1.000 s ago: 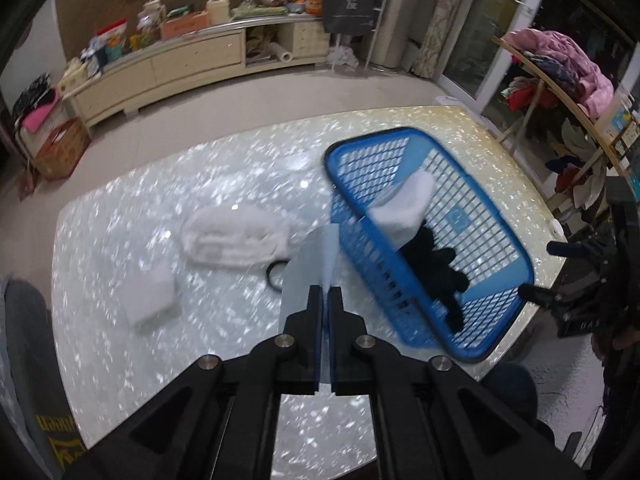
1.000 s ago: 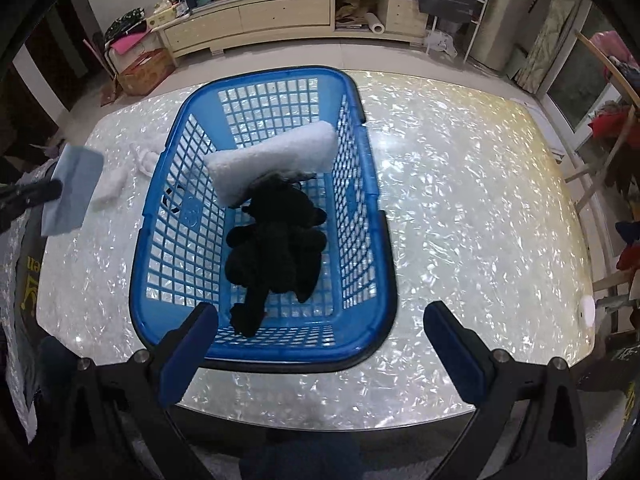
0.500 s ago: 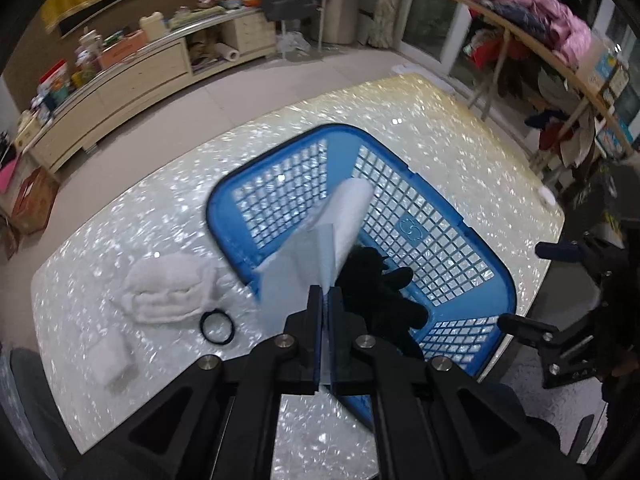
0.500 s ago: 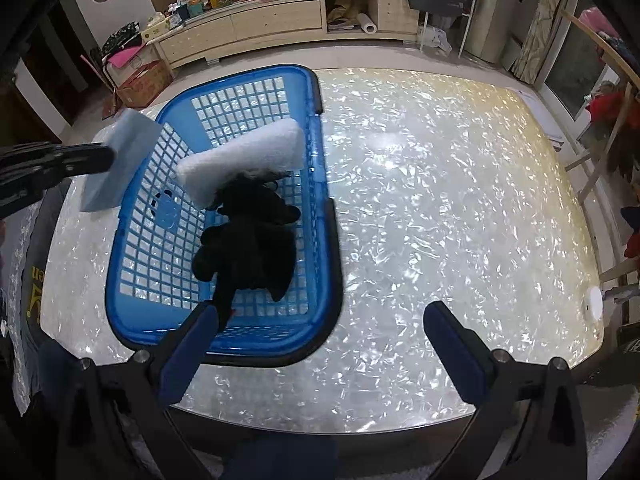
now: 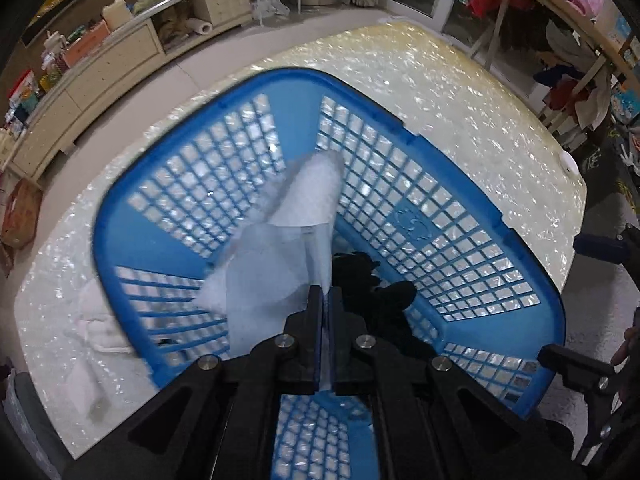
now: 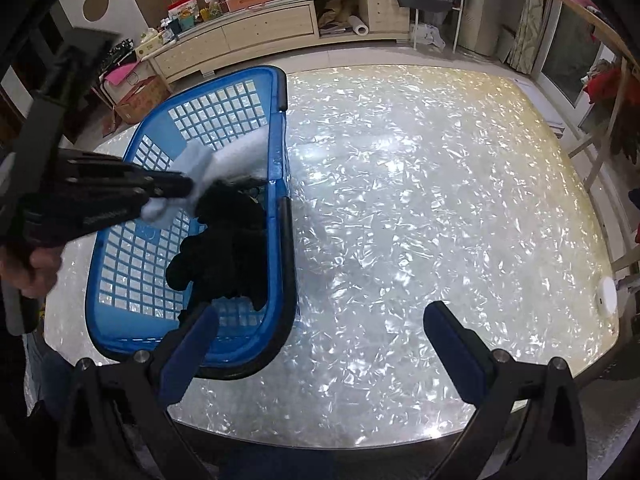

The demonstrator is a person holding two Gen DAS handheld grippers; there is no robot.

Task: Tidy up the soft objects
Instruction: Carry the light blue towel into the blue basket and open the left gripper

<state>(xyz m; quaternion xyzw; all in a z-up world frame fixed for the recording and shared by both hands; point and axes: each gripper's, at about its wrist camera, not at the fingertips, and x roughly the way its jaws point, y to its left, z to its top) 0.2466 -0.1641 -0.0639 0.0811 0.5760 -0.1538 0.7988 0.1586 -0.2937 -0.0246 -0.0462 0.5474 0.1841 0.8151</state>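
Left gripper [image 5: 326,294] clenched on a pale cloth [image 5: 272,276], jaws pressed together with the fabric pinched between them. The cloth hangs above the inside of the blue basket [image 5: 404,128], over the side nearest the white towel. From the right wrist view the same gripper [image 6: 188,188] reaches in over the basket [image 6: 280,216] rim from the side away from the bare table, the cloth [image 6: 160,208] trailing beneath its tip; motion blur makes the cloth's edges hard to read, so whether it touches the basket floor cannot be told.

Inside the basket: a white fluffy piece [image 5: 316,188] leaning up toward the far wall, and a black soft item [image 5: 380,300] lying on the floor just beside it, toward the near end. In the right view the black item [image 6: 228,248] fills the near half of the basket.

Outside the basket, on the shell-patterned table [image 5: 460,92]: a white towel [image 5: 96,320] bunched close against the basket's wall, and a small white folded piece [image 5: 86,384] just beyond it, nearer the table edge.

Right gripper [image 6: 320,344] released, fingers [image 6: 188,352] spread wide, holding nothing. It hovers at the basket's near corner, one finger over the rim, the other over bare table.
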